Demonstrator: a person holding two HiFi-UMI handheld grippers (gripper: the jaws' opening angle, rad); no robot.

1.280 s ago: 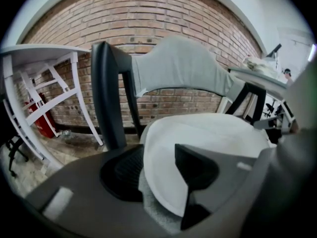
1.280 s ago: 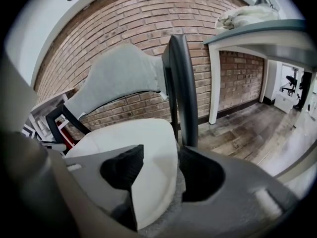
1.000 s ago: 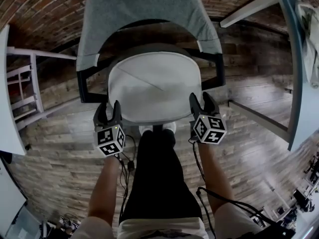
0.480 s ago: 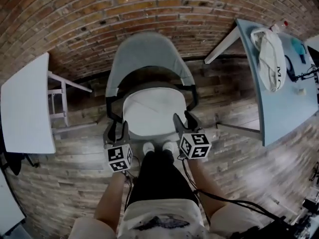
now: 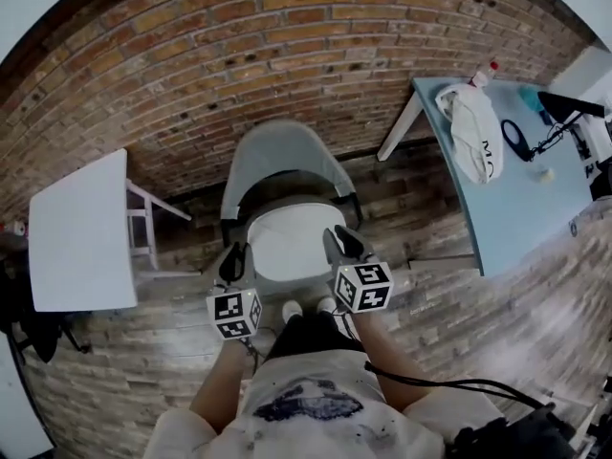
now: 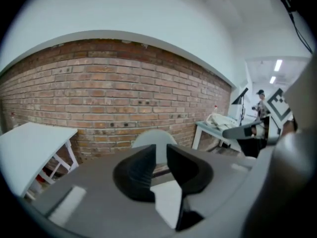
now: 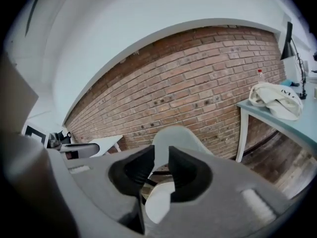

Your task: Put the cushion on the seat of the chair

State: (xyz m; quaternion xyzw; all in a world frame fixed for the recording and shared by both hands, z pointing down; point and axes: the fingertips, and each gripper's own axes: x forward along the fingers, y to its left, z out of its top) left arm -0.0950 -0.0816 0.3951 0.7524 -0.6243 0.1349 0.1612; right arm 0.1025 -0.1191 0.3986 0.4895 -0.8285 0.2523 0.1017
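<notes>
A white cushion (image 5: 287, 245) lies flat on the seat of the grey chair (image 5: 283, 161), which stands against the brick wall. My left gripper (image 5: 232, 261) and right gripper (image 5: 345, 245) hover above the seat's front corners, apart from the cushion. In the left gripper view the left gripper (image 6: 161, 155) has closing jaws with a narrow gap and nothing between them; the cushion (image 6: 166, 202) shows below them. In the right gripper view the right gripper (image 7: 161, 157) is closing too, also empty, with the chair back (image 7: 181, 135) behind the gap and the cushion (image 7: 158, 202) beneath.
A white table (image 5: 76, 232) stands left of the chair. A light-blue table (image 5: 516, 208) at the right carries a white bag (image 5: 475, 132) and a bottle (image 5: 491, 70). A brick wall (image 5: 287, 55) runs behind. The person's shoes (image 5: 292, 310) stand before the chair.
Both grippers have risen well above the cushion, which stays on the seat. Their jaws have narrowed from wide open. The head view has pulled up and back, showing more of the room.
</notes>
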